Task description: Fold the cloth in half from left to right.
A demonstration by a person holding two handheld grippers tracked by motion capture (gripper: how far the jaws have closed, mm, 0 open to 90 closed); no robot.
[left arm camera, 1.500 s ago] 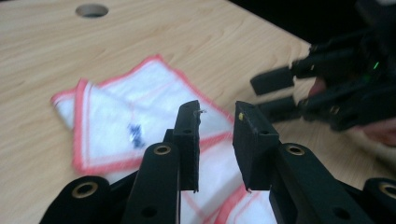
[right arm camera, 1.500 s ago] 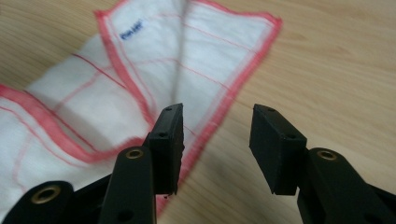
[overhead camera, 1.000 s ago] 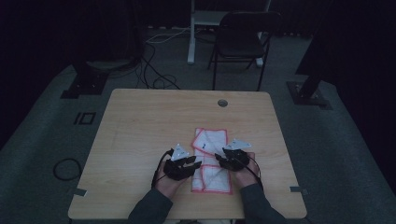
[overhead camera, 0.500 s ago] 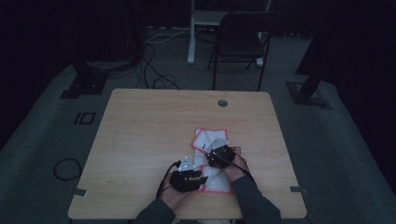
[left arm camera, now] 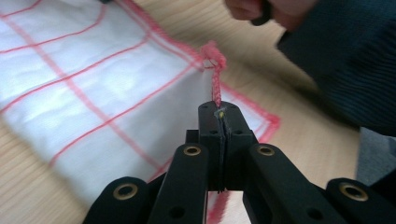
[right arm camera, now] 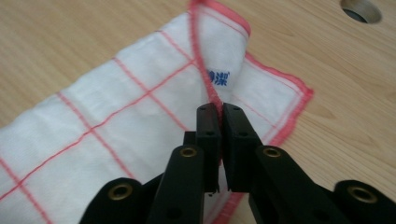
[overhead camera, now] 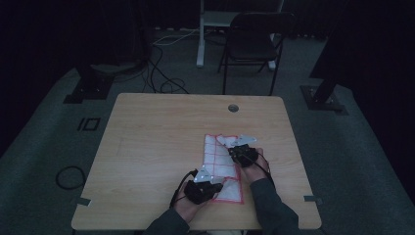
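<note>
High view shows me the cloth [overhead camera: 221, 166], white with a red grid and red hem, lying on the right half of the surface [overhead camera: 156, 147], running from near the front edge toward the far right. My left tongs [overhead camera: 219, 185] sit at its near end and my right tongs [overhead camera: 230, 151] at its far end. From the left gripper view, the left tongs [left arm camera: 219, 112] are fully closed on a pinch of the red hem [left arm camera: 215, 79], which stands up in a little ridge from the jaws. From the right gripper view, the right tongs [right arm camera: 218, 112] are nearly shut, with a thin sliver of gap, and a raised fold of the cloth [right arm camera: 140, 107] runs up out of them, so I judge they have it pinched too. Beyond, a corner is folded over, with small blue print [right arm camera: 218, 77] beside it, and a round grommet hole [right arm camera: 360, 9] lies past that. I judge this cloth to be light, limp and thin: it will sag and crease between my two holds, and it won't push. The stitched hem is the firmest place to grip, since the open weave could slip or bunch.
</note>
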